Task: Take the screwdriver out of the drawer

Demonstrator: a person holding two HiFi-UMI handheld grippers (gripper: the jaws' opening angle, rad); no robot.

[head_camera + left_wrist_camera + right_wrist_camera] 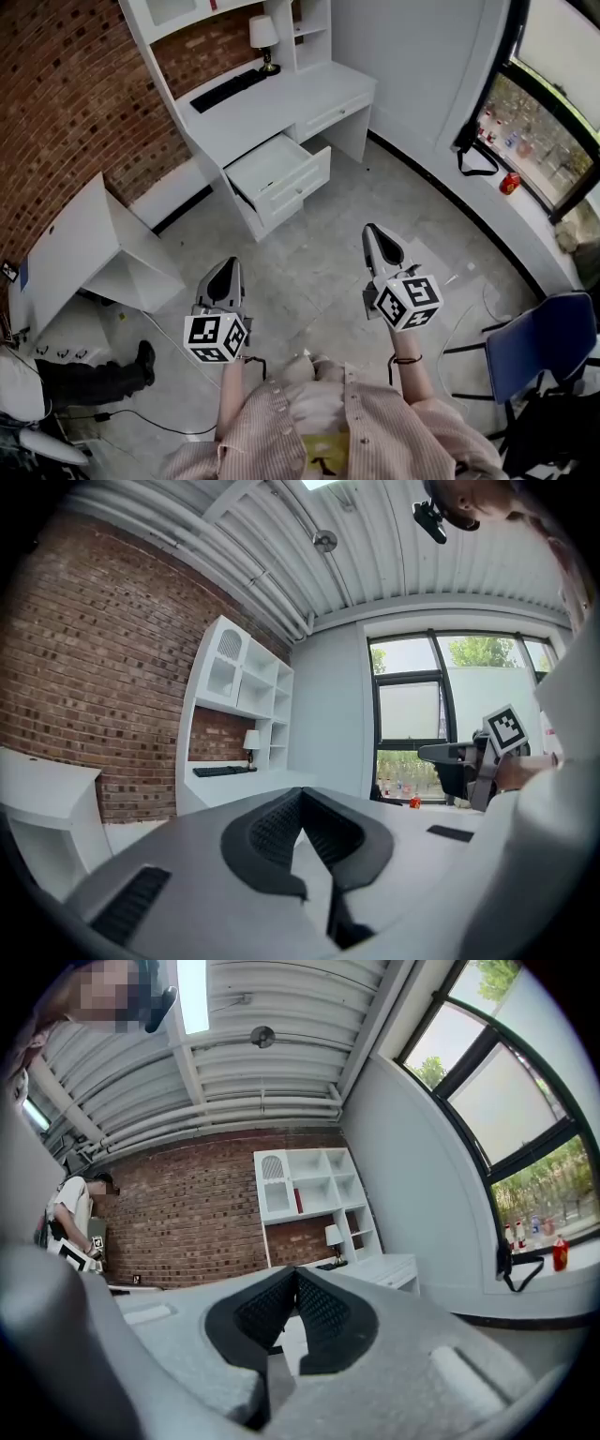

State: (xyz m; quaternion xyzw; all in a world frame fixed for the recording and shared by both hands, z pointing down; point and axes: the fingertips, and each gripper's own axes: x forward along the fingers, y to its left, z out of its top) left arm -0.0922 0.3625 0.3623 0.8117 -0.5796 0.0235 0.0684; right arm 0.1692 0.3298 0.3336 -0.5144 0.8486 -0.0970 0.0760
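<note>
At the far side of the room, against the brick wall (75, 84), stands a white desk (281, 103) with its drawer (281, 178) open toward us. The drawer's inside reads pale from the head view. We cannot make out the screwdriver in it; it is too small to tell.

On the desk top are a black keyboard (228, 90) and a small lamp (263, 37).

Near us, both tools hang over the grey floor (319, 272), well apart from the desk.
- Left gripper (228, 264): jaws together, pads meeting, gripping nothing.
- Right gripper (371, 230): likewise closed on itself, empty.

To the right we note a blue chair (548, 342) and a red can (509, 183) on the window ledge (469, 192). To the left stands a white cabinet (75, 244).
</note>
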